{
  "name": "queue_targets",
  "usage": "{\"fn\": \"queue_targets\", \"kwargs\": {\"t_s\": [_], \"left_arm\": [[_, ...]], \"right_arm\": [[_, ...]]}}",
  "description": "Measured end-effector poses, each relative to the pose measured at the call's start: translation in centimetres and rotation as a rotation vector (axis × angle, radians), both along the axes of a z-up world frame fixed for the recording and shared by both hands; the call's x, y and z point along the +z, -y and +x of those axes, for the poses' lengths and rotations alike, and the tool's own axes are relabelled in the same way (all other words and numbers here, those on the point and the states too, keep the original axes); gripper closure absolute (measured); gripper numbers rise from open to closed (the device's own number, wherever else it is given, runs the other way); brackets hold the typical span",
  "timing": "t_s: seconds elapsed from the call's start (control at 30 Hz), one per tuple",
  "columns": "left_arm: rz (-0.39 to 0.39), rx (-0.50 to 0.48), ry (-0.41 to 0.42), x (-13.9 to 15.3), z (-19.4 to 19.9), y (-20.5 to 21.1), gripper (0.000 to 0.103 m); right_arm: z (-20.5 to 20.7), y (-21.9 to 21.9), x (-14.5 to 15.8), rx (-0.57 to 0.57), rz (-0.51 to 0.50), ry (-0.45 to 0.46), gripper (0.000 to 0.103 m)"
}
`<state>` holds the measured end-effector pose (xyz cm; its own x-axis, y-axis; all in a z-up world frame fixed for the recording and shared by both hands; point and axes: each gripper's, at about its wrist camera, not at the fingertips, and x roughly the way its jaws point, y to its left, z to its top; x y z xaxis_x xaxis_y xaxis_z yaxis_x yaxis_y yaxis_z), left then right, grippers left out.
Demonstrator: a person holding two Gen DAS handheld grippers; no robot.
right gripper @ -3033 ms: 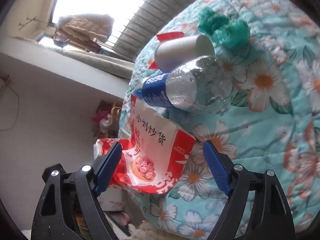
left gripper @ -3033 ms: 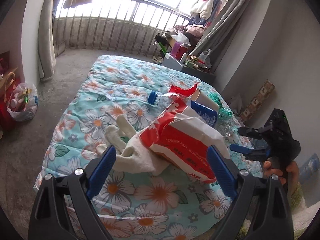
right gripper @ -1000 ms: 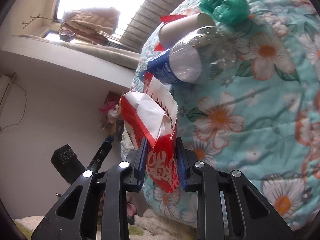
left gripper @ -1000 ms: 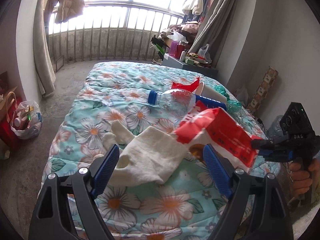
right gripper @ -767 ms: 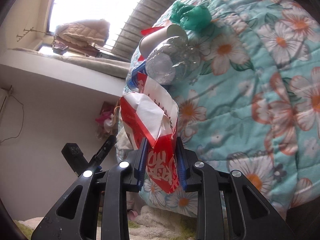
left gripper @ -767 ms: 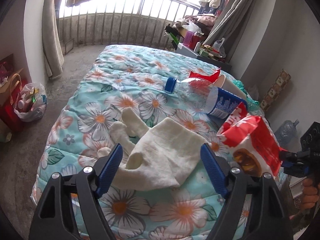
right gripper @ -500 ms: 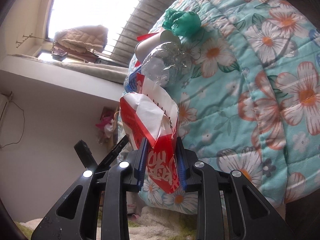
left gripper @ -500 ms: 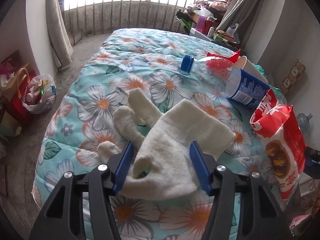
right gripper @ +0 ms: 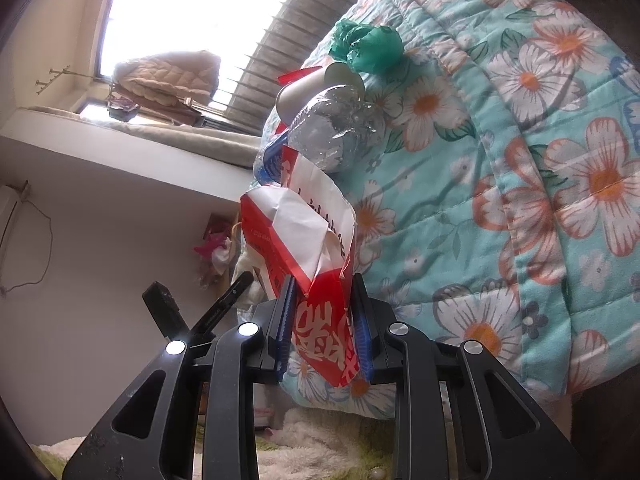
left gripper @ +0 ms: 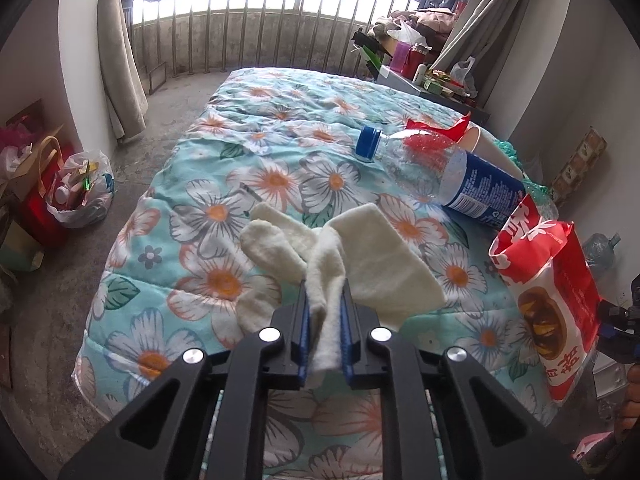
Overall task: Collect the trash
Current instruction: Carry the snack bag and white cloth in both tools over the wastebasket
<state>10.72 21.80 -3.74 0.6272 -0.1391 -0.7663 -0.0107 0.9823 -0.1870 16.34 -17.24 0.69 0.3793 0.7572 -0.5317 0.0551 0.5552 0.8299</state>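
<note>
While the left gripper point(left gripper: 324, 320) clamps a raised fold of the soft, limp cream sock point(left gripper: 360, 256) lying on the floral quilt point(left gripper: 280, 120), the right gripper point(right gripper: 322, 320) pinches the light, crinkly red snack bag point(right gripper: 304, 236) by its lower edge, clear of the bed.

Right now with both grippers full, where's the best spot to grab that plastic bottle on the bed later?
Take the plastic bottle across its narrow clear shoulder just behind the blue cap, coming down from above. It lies on its side on the quilt, cap end free, while the paper cup crowds its far side by the label.
</note>
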Motion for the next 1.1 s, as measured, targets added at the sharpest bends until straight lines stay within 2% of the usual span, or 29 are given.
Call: {"fn": "queue_targets", "kwargs": {"t_s": [0.23, 0.6, 0.9, 1.1], "left_arm": [[-0.016, -0.017, 0.074, 3.1, -1.6, 0.4, 0.092], [-0.061, -0.117, 0.164, 7.8, -3.0, 3.3, 0.093], [-0.040, -0.322, 0.238, 11.7, -1.8, 10.4, 0.093], [-0.033, -0.519, 0.251, 13.4, 0.7, 18.7, 0.092]], "right_arm": [[-1.2, 0.8, 0.4, -0.015, 0.004, 0.014, 0.078], [-4.0, 4.2, 2.3, -0.089, 0.018, 0.078, 0.078], [-7.0, 10.3, 3.4, -0.250, 0.010, 0.128, 0.078], [-9.7, 16.0, 3.8, -0.423, -0.019, 0.142, 0.078]]}}
